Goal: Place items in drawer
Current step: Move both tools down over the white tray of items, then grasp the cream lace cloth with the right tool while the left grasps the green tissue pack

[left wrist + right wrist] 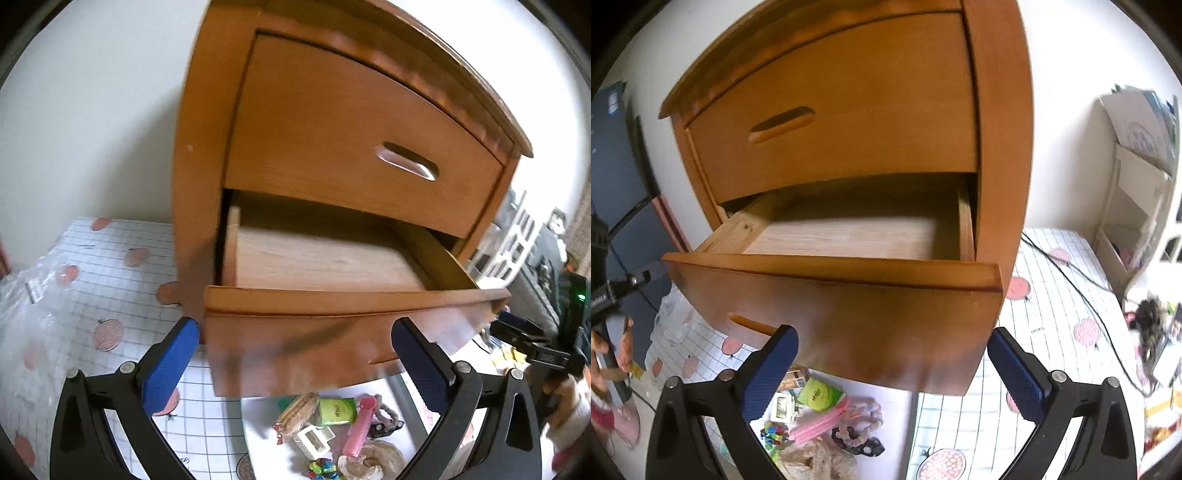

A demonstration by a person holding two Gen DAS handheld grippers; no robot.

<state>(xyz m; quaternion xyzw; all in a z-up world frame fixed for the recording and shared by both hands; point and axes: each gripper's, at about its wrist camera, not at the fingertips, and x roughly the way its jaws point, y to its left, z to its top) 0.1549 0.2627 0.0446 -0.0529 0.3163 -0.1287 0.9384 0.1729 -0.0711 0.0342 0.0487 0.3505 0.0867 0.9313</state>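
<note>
A wooden cabinet stands on the table with its lower drawer (332,295) (831,269) pulled out; its pale inside holds nothing. The upper drawer (362,136) (831,118) is closed. Below the drawer front lies a pile of small items: a green packet (337,410) (818,395), a pink clip (356,428) (812,424), a white clip (314,441), a braided ring (858,421). My left gripper (295,365) is open in front of the drawer front, with nothing between its blue pads. My right gripper (892,369) is likewise open and empty before the drawer front.
A gridded tablecloth (110,258) (1052,295) with pink fruit prints covers the table. Clear plastic bags (33,291) lie at the left. A black cable (1082,284) runs across the right side, near a white shelf unit (1137,177). A hand (609,350) holds the other gripper's handle.
</note>
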